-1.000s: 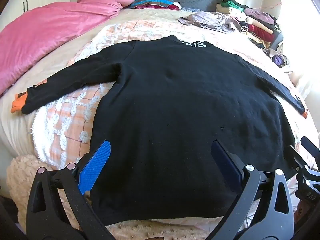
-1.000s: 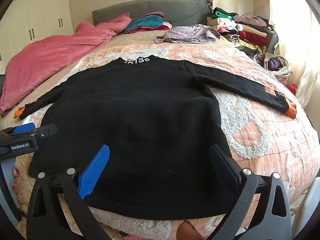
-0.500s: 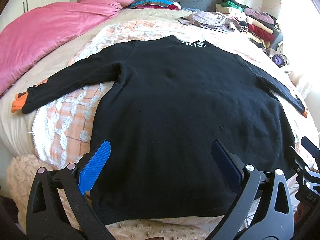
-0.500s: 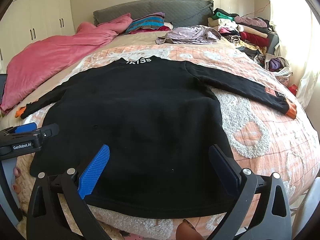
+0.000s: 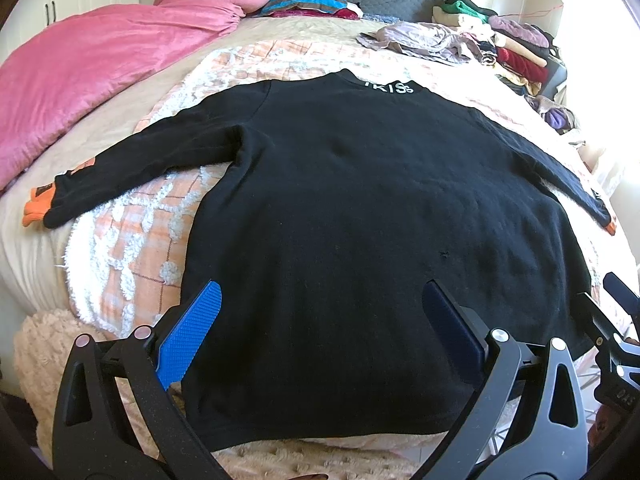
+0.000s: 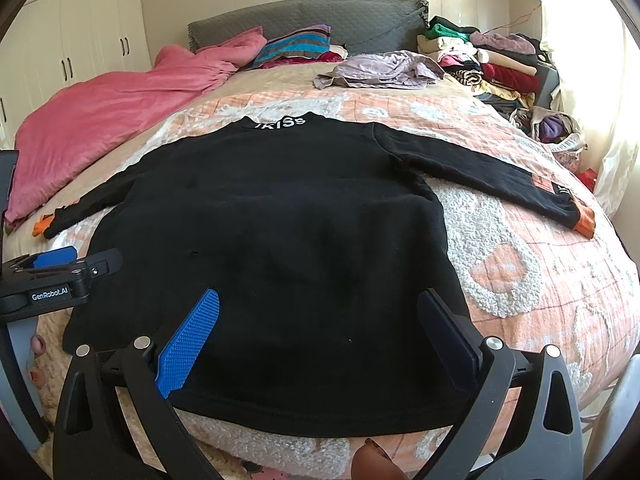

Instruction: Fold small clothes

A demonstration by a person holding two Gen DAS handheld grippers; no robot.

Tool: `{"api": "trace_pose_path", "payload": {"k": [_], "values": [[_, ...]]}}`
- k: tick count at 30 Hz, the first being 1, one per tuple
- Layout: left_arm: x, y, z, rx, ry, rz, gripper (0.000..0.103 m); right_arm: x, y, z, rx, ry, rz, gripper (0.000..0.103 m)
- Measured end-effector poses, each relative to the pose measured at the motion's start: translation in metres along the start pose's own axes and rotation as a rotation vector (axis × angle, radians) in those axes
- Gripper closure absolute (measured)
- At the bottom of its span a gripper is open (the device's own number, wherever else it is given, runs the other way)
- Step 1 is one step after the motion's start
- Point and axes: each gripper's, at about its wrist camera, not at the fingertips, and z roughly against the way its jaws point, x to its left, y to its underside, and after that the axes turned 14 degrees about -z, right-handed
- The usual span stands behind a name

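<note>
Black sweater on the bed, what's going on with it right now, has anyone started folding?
Not yet. The black sweater lies flat on the bed, collar at the far end, both sleeves spread out to the sides. A person holds the left tool and the right tool over the near hem; both are open and hold nothing. No part of the sweater is folded. A pink blanket and a pile of clothes lie farther back.

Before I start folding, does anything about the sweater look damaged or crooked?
The black sweater lies flat, sleeves spread. One oddity: a tiny dark fleck on the lower body, maybe a small hole or lint; I cannot tell which.
</note>
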Motion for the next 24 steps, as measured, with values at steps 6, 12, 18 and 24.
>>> {"api": "trace_pose_path", "payload": {"k": [6,12,18,24], "values": [[0.0005,0.0001,-0.0005,0.003,0.001,0.0,0.008,0.0018,-0.0023,-0.0018,0.003,-0.003,-0.004,0.004],[0.0013,0.0002,-0.0012,0.002,0.003,0.0,0.008,0.0037,-0.0027,-0.0022,0.004,-0.008,-0.002,0.004],[-0.0002,0.0006,-0.0032,0.006,0.002,-0.001,0.008,0.0048,-0.0025,-0.0037,0.005,-0.016,-0.003,0.004],[-0.0004,-0.0029,-0.0051,0.004,0.002,0.0,0.008,0.0069,-0.0044,-0.0061,0.002,-0.016,0.006,0.004]]}}
